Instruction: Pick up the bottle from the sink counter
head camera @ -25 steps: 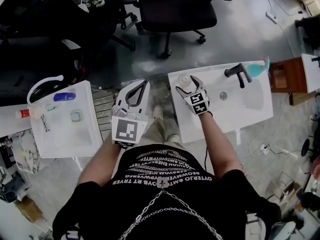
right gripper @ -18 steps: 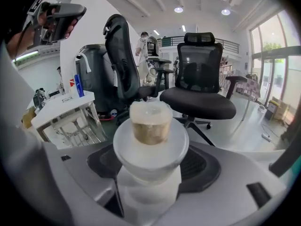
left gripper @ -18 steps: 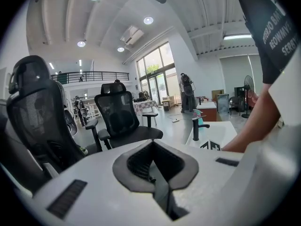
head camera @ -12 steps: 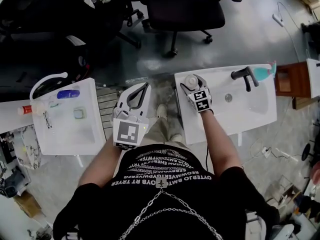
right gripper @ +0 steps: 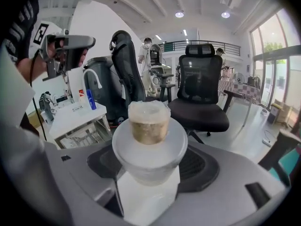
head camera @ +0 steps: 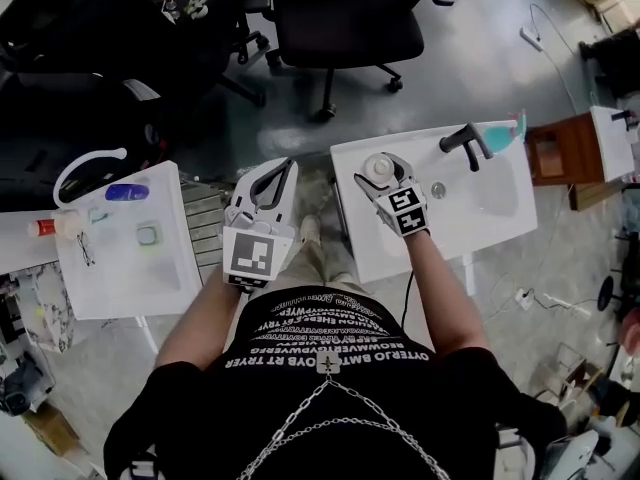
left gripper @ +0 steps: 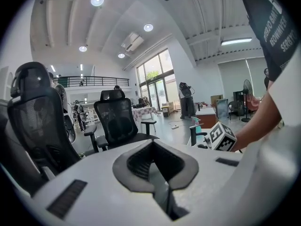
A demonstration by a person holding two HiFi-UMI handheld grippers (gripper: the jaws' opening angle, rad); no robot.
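Note:
A translucent white bottle with a wide shoulder and a pale cap over tan contents sits between the jaws of my right gripper, which is shut on it. From the head view the bottle shows as a round white top over the left front part of the white sink counter, with the right gripper around it. I cannot tell whether it touches the counter. My left gripper hangs over the floor gap left of the counter, shut with nothing in it; its pads meet around an empty diamond-shaped gap.
A black faucet and a teal item stand at the counter's back. A wooden cabinet is to its right. A second white sink table at the left carries a blue bottle. Black office chairs stand beyond.
The right gripper stays shut on the bottle and has drifted slightly right of the counter's left edge. The left gripper stays shut beside it. The head camera has shifted a little.

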